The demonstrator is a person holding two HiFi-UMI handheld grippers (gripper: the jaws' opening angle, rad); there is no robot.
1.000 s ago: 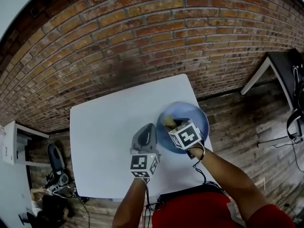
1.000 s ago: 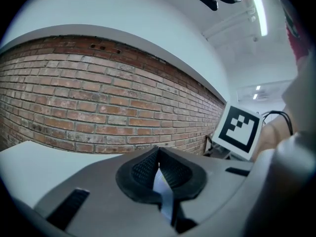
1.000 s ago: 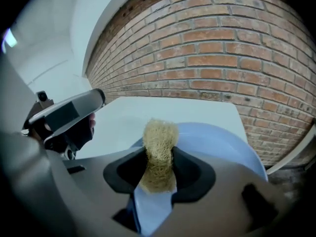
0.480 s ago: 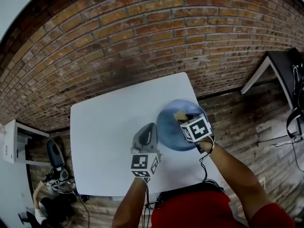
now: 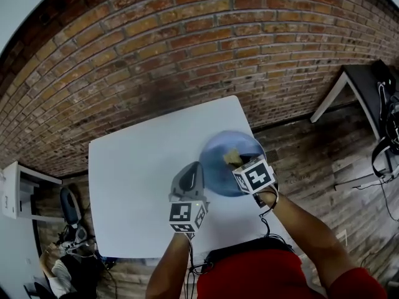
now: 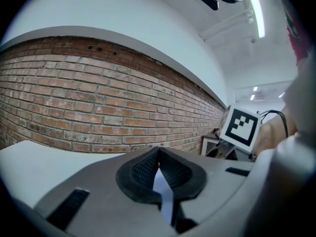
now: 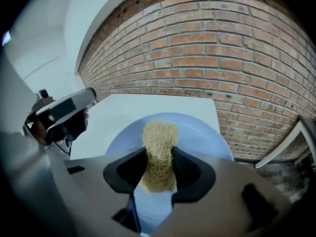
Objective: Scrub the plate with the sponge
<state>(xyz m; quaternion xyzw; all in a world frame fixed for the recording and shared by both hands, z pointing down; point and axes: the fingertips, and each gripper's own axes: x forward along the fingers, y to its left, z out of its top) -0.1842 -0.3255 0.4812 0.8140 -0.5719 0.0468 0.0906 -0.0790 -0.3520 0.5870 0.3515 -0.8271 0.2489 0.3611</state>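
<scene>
Fingers of our right gripper [image 7: 159,163] are clamped on the tan, fibrous sponge [image 7: 159,132], 1 dark pad on each side of it. The sponge's far end sticks out past the fingertips. From the right gripper view, the sponge hangs over the middle of the pale blue plate [image 7: 202,132]; we cannot tell whether it presses on the surface.

From the head view, the plate [image 5: 218,167] lies flat on the white bench [image 5: 137,185], close to the bench's right edge. The sponge [image 5: 232,156] shows as a small tan patch on the plate's right half, just beyond the marker cube of our right gripper.

Our left gripper [image 6: 158,154] holds nothing. Its 2 ribbed pads are together and meet at the tips, with only a thin pale sliver visible lower down between them. In the head view it sits over the bench just left of the plate, its fingertips near the plate's left rim. We cannot tell whether they touch the rim.

Beyond the far edge of the bench stands a red brick wall [image 5: 187,42], and a wooden floor [image 5: 312,148] lies to the bench's right.
</scene>
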